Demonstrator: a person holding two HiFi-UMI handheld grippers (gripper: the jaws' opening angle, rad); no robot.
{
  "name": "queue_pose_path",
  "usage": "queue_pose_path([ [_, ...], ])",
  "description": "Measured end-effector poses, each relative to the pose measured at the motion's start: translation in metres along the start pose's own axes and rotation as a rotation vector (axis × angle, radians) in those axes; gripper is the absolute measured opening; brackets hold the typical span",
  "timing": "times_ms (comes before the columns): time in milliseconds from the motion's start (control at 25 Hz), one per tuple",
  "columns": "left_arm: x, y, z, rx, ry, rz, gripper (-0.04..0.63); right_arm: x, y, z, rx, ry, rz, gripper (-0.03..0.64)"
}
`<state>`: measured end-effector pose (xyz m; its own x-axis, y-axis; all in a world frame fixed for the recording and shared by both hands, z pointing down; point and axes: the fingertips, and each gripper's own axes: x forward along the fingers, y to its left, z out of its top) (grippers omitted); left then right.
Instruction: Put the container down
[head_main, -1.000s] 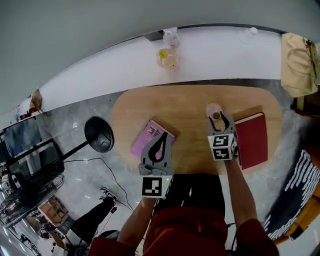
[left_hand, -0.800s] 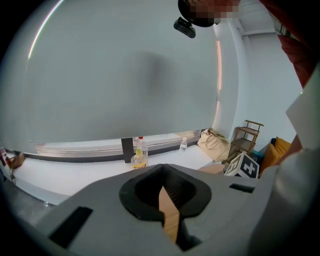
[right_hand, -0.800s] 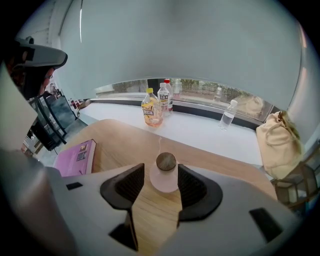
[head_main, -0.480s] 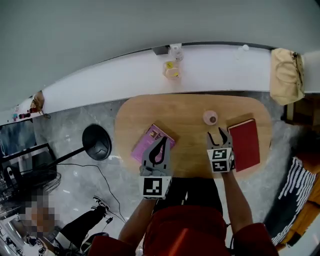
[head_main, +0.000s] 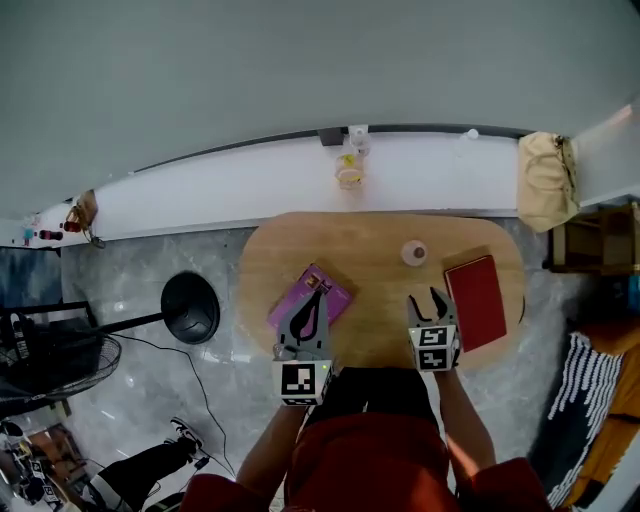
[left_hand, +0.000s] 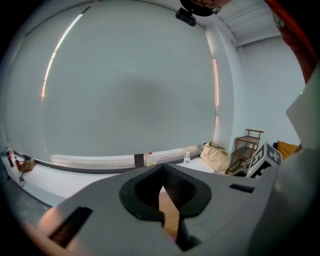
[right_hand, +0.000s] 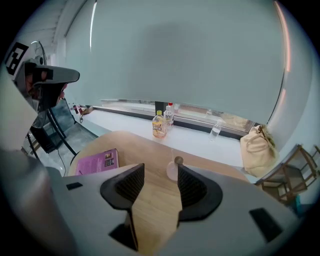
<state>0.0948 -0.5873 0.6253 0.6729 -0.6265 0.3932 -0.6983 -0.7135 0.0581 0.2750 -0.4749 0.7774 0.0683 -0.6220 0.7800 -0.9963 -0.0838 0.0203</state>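
On the wooden worktop (head_main: 360, 245), the small container (head_main: 414, 252) now stands alone near the red book (head_main: 477, 302). The right gripper (head_main: 424, 296) has drawn back from it, jaws spread and empty. The left gripper (head_main: 320, 293) stays pressed together above the purple book (head_main: 338, 293).

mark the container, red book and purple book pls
container (head_main: 414, 253), head view, on its top.
red book (head_main: 478, 302), head view, middle of the cover.
purple book (right_hand: 96, 162), right gripper view, middle of the cover.
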Motion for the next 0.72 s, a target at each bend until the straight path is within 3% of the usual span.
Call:
queue_pose_path([
  [400, -0.079, 0.012, 0.02, -0.017, -0.101, 0.036, 0.006, -0.073, 0.041, -0.002, 0.02, -0.07, -0.031, 0.206],
  [720, -0.139, 0.018, 0.035, -0.017, -0.166, 0.052, 0.006, -0.145, 0.068, 0.021, 0.013, -0.22, -0.055, 0.206],
])
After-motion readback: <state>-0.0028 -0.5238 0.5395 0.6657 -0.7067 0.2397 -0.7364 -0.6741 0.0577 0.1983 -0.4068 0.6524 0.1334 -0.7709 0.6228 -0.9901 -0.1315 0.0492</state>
